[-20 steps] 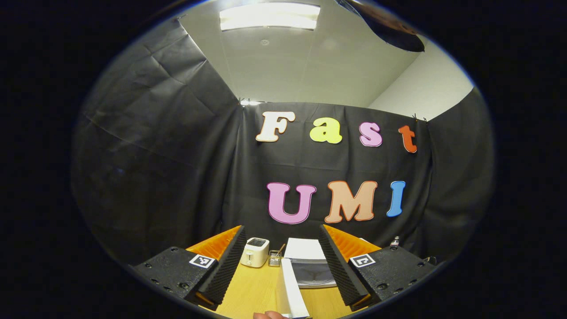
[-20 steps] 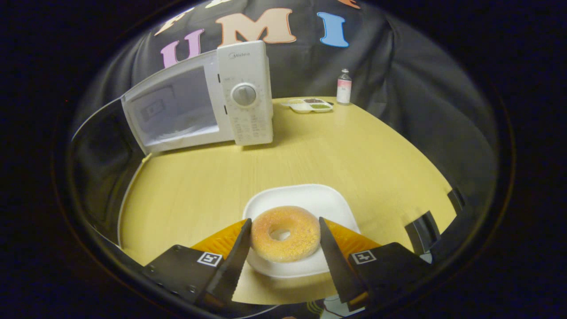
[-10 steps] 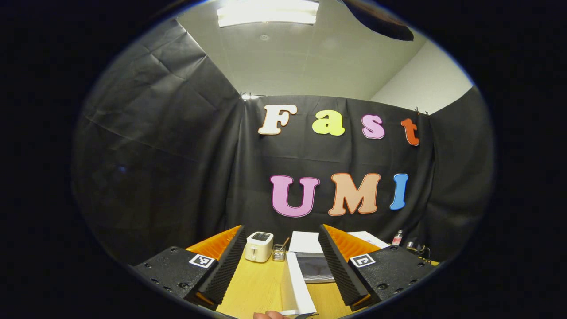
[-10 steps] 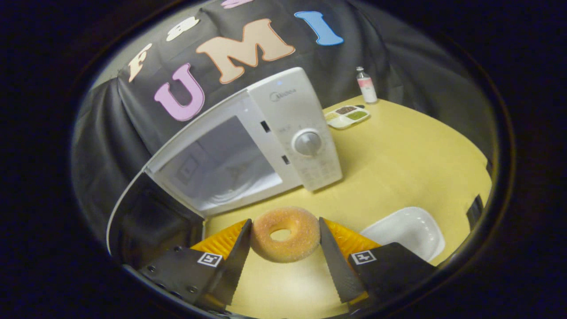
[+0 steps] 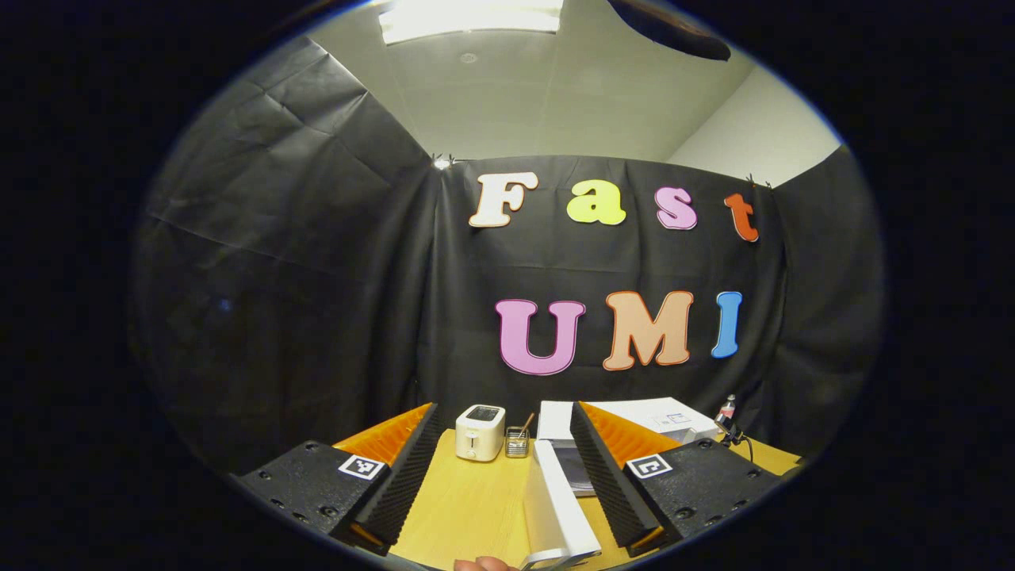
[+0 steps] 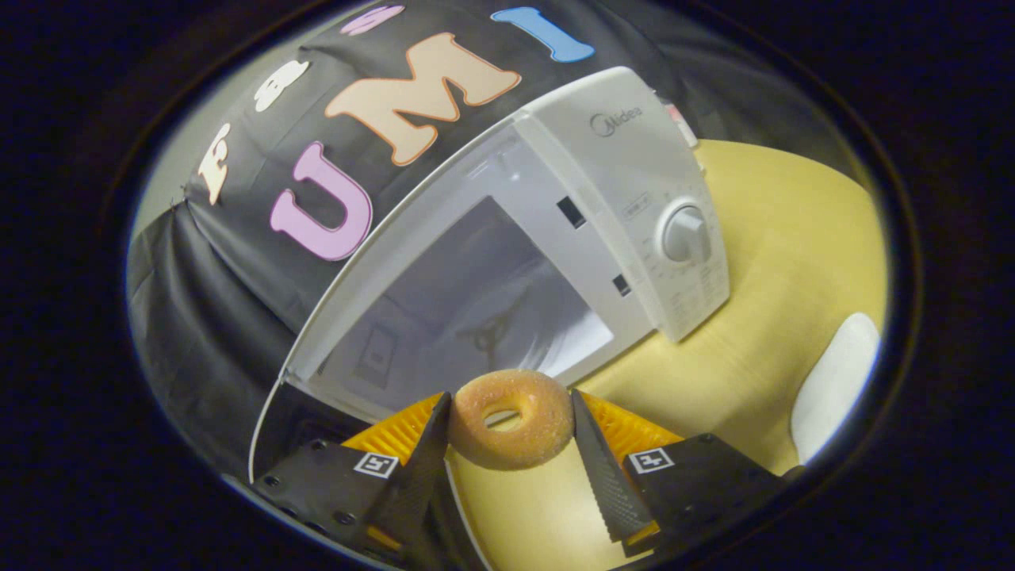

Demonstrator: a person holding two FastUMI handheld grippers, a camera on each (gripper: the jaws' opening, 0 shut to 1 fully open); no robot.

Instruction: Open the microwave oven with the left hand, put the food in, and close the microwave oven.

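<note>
1. Opening is done: in the right gripper view the microwave (image 6: 555,238) stands just ahead of my right gripper (image 6: 510,476) with its cavity bare to me, and the door (image 6: 270,428) is swung out to the lower left of my fingers.

2. My right gripper is closed onto the donut (image 6: 510,416); both fingers press its sides and it hangs clear of the table (image 6: 793,238), just in front of the cavity's lower edge.

3. The plate (image 6: 833,388) lies to my right, bare, so the food is already lifted off it.

4. My left gripper (image 5: 503,476) has its jaws well apart and grips nothing. Between its fingers I see the door's edge (image 5: 559,507) running toward me, near but, as far as I can tell, not touched by either finger. The microwave's top (image 5: 634,412) sits beyond, with a toaster (image 5: 480,432) farther off to the left on the table.

5. What I judge is left: carry the donut forward over the sill into the cavity, let go, and draw the right gripper back out.

6. Then the door must be pushed shut; my left gripper is already beside its edge, so I reckon it is placed for that.

7. By my reckoning the task is about halfway along: opened and picked up, not yet loaded or closed.
</note>
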